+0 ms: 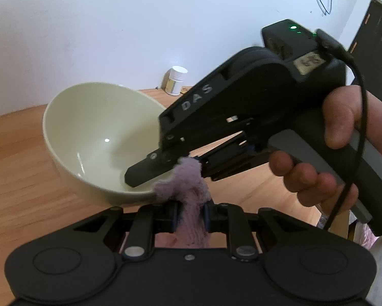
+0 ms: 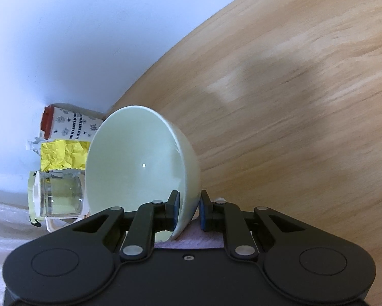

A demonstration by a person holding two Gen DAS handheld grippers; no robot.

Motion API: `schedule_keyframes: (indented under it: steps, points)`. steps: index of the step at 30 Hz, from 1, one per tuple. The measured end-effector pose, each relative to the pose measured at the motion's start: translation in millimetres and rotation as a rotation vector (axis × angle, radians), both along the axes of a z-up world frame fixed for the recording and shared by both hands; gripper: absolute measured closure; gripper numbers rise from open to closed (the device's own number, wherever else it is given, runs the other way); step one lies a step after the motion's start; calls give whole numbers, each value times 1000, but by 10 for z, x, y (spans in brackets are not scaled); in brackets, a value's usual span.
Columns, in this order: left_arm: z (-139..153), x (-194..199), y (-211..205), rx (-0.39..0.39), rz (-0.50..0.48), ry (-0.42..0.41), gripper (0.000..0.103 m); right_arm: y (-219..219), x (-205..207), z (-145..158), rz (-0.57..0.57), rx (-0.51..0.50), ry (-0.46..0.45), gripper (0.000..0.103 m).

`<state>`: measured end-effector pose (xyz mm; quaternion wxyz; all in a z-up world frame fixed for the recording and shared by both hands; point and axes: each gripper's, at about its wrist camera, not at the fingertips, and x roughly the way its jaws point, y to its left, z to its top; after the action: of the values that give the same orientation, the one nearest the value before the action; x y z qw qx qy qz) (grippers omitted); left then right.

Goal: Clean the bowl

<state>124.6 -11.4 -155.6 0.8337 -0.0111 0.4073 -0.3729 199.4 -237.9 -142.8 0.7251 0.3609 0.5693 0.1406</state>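
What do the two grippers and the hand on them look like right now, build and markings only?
Both grippers are matte black with linkage bars, silver pivot screws and blue-padded fingers. The right gripper has a grey handle, white "DAS" lettering, green lights and a black cable. A bare hand, with no sleeve in view, grips it.

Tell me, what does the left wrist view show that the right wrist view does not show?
Only the left wrist view shows the purple fuzzy cloth clamped in the left gripper, a white-capped pill bottle, and the hand holding the right gripper.

Only the right wrist view shows a crumpled yellow paper, a clear glass jar and a patterned red-lidded container.

Both show the pale green ceramic bowl and the wooden table.
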Motion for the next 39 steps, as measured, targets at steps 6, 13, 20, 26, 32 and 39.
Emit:
schedule_keyframes:
  steps: [6,13,20,26,32,39]
  points:
    - [-25,0,180,3,14,8,85,-19,2,23,10,-1,-9,86]
    - [-11,1,516,2,89,23,86,-59,24,26,16,4,4,85]
    - [-3,8,741,1,135,28,86,-55,32,19,50,11,6,84]
    - [7,25,893,-9,154,31,86,-63,58,53,101,12,-6,83]
    - [-22,168,950,-42,171,32,86,-116,38,68,130,-27,-14,83]
    - [109,332,1021,-104,244,68,86,-156,-11,38,146,-14,-24,83]
